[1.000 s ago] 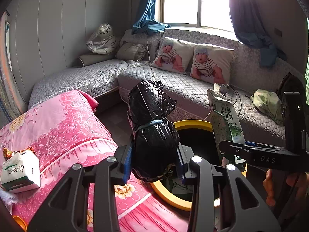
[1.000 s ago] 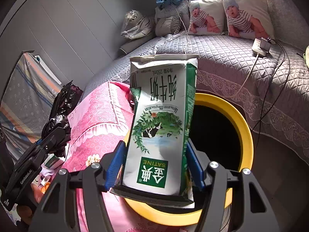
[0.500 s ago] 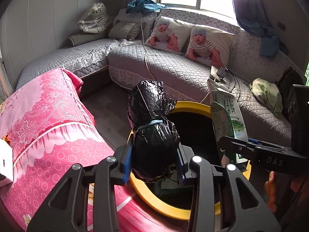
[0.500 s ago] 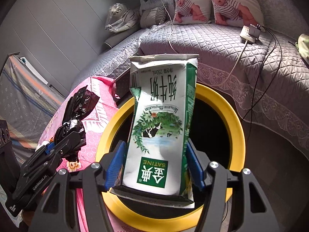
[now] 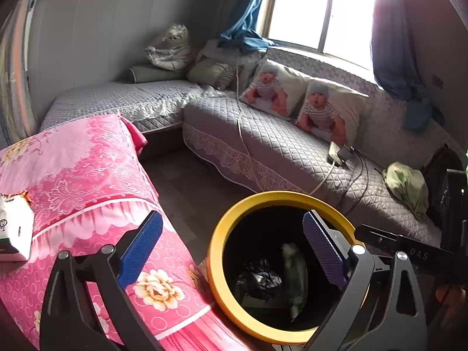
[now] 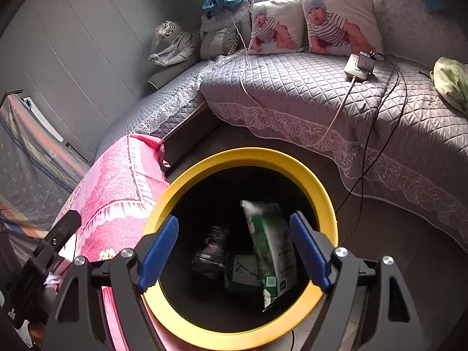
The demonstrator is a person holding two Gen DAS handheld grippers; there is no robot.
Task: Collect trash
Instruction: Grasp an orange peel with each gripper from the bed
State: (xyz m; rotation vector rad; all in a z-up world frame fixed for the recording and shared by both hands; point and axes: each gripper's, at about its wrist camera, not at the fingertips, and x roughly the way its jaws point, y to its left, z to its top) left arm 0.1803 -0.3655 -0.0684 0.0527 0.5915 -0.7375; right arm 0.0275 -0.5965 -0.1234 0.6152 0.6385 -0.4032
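Observation:
A yellow-rimmed trash bin stands on the floor beside the pink-covered table. My left gripper is open and empty above the bin's left rim. My right gripper is open and empty over the bin's mouth. The green and white milk carton is blurred inside the bin, between my right fingers; it also shows in the left wrist view. The black plastic bag lies in the bin's dark bottom. A green box lies beside it.
A pink floral cloth covers the table at left, with a white tissue pack on it. A grey quilted corner sofa holds baby-print pillows, a power strip with cables and a green cloth.
Both grippers have opened over the bin. The black bag has left my left gripper and the milk carton my right; both are now inside the bin.

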